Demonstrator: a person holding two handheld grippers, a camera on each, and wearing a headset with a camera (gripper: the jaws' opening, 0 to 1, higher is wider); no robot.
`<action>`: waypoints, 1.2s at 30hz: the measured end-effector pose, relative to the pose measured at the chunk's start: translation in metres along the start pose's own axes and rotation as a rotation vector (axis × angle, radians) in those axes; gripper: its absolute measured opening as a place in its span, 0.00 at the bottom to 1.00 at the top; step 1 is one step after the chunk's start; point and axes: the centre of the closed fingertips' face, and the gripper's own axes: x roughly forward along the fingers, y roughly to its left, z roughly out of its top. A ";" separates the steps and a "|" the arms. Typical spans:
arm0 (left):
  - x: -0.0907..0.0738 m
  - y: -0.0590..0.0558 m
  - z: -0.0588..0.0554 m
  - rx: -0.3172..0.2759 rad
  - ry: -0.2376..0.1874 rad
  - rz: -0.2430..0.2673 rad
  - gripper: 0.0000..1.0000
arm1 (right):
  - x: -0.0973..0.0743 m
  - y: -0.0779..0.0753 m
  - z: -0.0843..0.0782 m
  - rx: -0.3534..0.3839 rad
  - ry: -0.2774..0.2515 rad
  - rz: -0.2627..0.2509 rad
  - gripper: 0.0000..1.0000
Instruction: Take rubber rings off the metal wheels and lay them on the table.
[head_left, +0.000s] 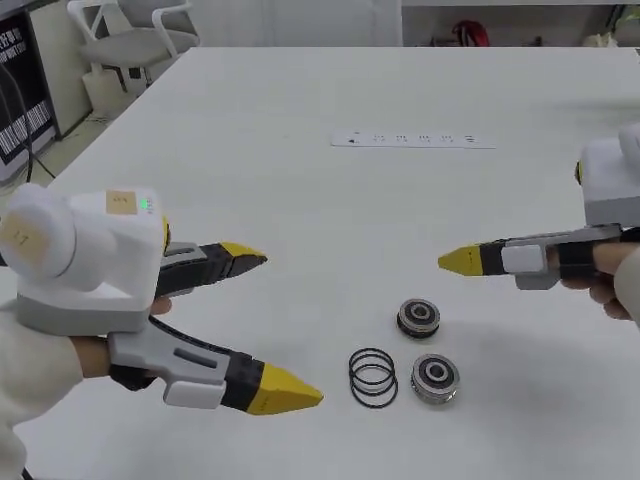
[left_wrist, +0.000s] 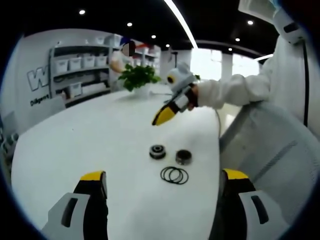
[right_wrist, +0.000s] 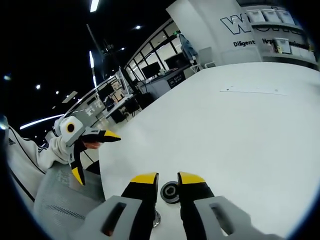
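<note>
Head cam looks down on table (head_left: 300, 200); gripper cams face inward, sharing wheels (left_wrist: 157, 151).

- The place is an open-plan office or lab workspace, with a large white table (head_left: 300, 180) as the workbench.
- In the left gripper view, shelving (left_wrist: 80, 70) with storage bins (left_wrist: 62, 65) stands at ten o'clock, a potted plant (left_wrist: 139, 76) at eleven and wall lettering (left_wrist: 37, 80) at nine.
- A ceiling strip light (left_wrist: 180, 22) and spotlights (left_wrist: 129, 24) sit at twelve.
- In the head view, an office chair (head_left: 130, 40) is at eleven.
- In the right gripper view, desks with monitors (right_wrist: 165, 65) are at twelve.
</note>
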 end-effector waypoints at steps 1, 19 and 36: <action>0.000 0.000 0.001 -0.002 -0.001 -0.001 0.97 | 0.000 0.000 -0.001 -0.006 0.003 -0.001 0.16; -0.001 0.002 0.019 -0.028 -0.061 0.005 0.97 | 0.002 -0.008 -0.020 -0.130 0.070 -0.018 0.40; -0.012 0.010 0.098 0.045 -0.224 0.008 0.99 | 0.011 -0.011 -0.046 -0.279 0.190 -0.023 0.46</action>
